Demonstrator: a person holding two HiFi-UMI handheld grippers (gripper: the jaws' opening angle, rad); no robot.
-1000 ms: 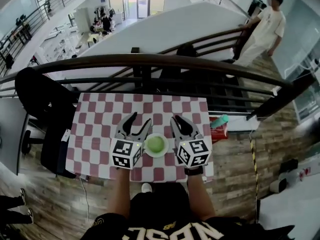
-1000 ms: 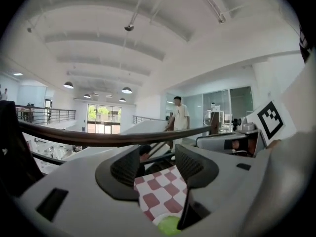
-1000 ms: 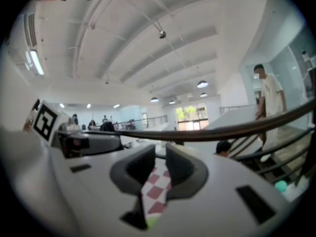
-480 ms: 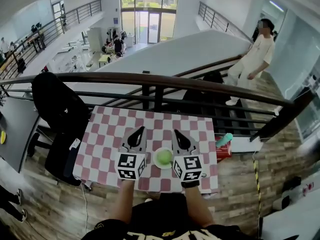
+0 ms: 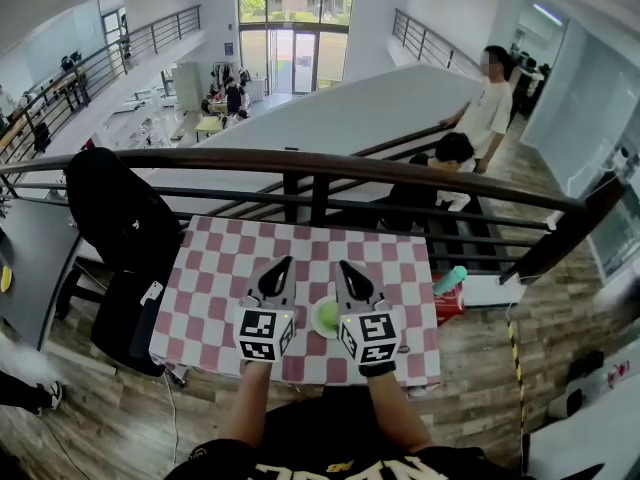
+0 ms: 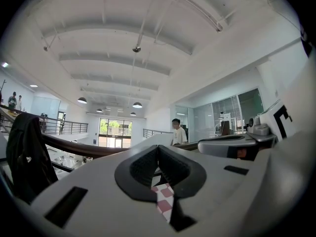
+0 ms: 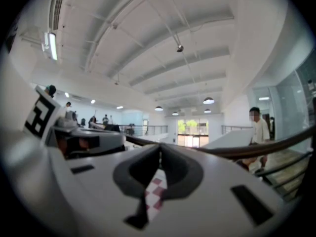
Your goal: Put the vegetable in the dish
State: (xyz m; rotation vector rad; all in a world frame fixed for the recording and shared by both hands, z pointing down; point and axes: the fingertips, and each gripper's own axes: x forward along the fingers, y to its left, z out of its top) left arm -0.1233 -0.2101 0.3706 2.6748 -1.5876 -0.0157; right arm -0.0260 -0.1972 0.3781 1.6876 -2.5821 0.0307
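Observation:
A small white dish [image 5: 316,321] with a round green vegetable [image 5: 327,315] in it sits near the front edge of the red-and-white checked table [image 5: 210,268]. My left gripper [image 5: 283,263] is held above the table just left of the dish, shut, with nothing between its jaws. My right gripper [image 5: 341,267] hangs just right of the dish, partly over its edge, also shut and empty. In the left gripper view [image 6: 157,152] and the right gripper view [image 7: 159,152] the jaws meet at the tips and point level, with only a strip of tablecloth showing below.
A dark curved railing [image 5: 330,166] runs just beyond the table's far edge. A black chair with a jacket [image 5: 120,228] stands at the left. A red box with a teal bottle [image 5: 446,288] sits right of the table. Two people [image 5: 470,138] are on the stairs beyond.
Both grippers' jaws went from open to shut, with nothing in them, and both rose beside the dish. The vegetable stays in the dish. The head view lifted toward the hall.

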